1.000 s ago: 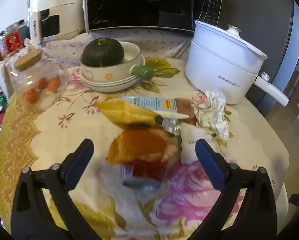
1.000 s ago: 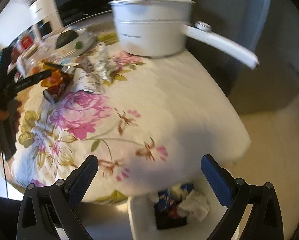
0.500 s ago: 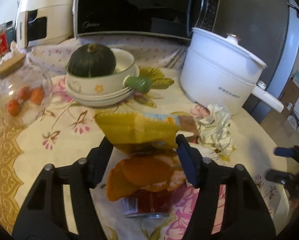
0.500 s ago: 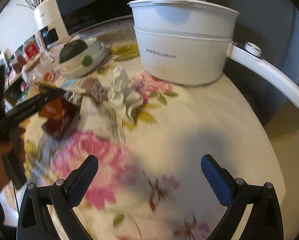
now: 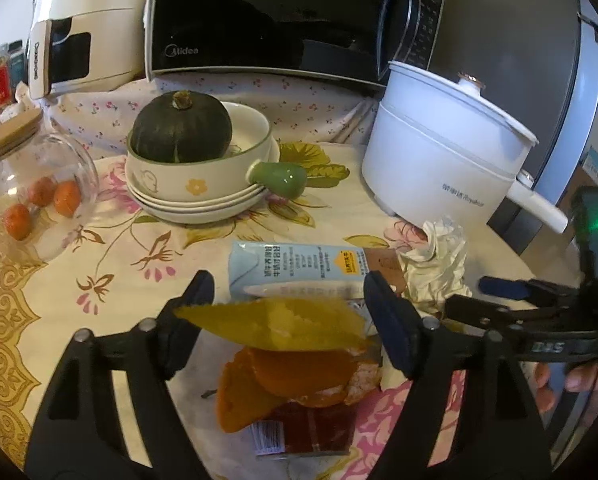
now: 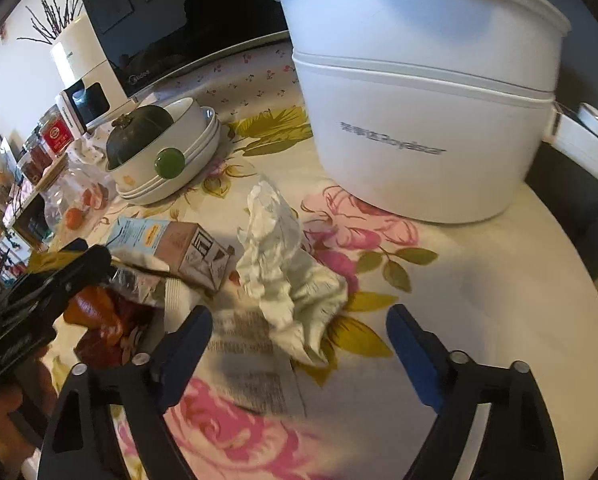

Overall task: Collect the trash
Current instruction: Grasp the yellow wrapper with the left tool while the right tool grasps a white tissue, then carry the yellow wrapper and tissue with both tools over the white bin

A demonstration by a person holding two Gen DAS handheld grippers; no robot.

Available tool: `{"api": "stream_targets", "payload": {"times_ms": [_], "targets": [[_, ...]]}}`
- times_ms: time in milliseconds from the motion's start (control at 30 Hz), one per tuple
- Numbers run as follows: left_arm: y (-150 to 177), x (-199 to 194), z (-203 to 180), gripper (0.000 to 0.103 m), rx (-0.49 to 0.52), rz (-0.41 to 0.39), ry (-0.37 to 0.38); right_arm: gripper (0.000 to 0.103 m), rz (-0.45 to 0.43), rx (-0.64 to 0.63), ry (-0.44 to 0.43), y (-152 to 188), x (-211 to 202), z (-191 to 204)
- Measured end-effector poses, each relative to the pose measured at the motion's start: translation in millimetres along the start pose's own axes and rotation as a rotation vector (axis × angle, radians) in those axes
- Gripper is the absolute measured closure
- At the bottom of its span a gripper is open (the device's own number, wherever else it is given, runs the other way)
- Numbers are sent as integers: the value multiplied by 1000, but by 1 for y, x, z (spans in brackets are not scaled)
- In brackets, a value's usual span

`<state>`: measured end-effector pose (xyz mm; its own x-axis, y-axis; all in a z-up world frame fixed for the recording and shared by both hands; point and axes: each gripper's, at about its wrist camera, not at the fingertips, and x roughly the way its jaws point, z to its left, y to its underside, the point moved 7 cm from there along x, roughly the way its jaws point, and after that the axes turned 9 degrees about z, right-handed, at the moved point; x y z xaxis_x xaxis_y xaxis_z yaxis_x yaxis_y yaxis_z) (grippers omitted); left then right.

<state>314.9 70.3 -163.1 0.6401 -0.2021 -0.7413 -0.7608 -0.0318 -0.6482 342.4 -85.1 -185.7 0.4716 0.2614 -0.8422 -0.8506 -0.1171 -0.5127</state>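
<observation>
My left gripper (image 5: 287, 312) is pinched on the yellow wrapper (image 5: 275, 326), its long axis running straight across from 9 to 3 between the pads, lifted just over the orange peel (image 5: 283, 376). The milk carton (image 5: 299, 268) lies crosswise at 12 on the tabletop (image 5: 59, 312). Over on the right, my right gripper (image 6: 299, 340) is wide open and empty. The crumpled tissue (image 6: 287, 264) sits dead ahead at 12, between the fingers, so I'd say that side's nearer for it.

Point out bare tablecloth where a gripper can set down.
Free: the cloth right of the crumpled tissue, below the white electric pot; also between the glass jar and milk carton. Crowded: the wrappers and orange peel together.
</observation>
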Motion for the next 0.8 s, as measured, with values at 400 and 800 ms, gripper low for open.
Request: {"api": "stream_targets", "payload": {"times_ms": [400,800], "targets": [[-1,-11,2,48,-6,13,25,51,20,25,-16,-6,5,1],[5,-55,-13,48,-2,-8,41,51,-24,14,38,16,-75,-16]]}}
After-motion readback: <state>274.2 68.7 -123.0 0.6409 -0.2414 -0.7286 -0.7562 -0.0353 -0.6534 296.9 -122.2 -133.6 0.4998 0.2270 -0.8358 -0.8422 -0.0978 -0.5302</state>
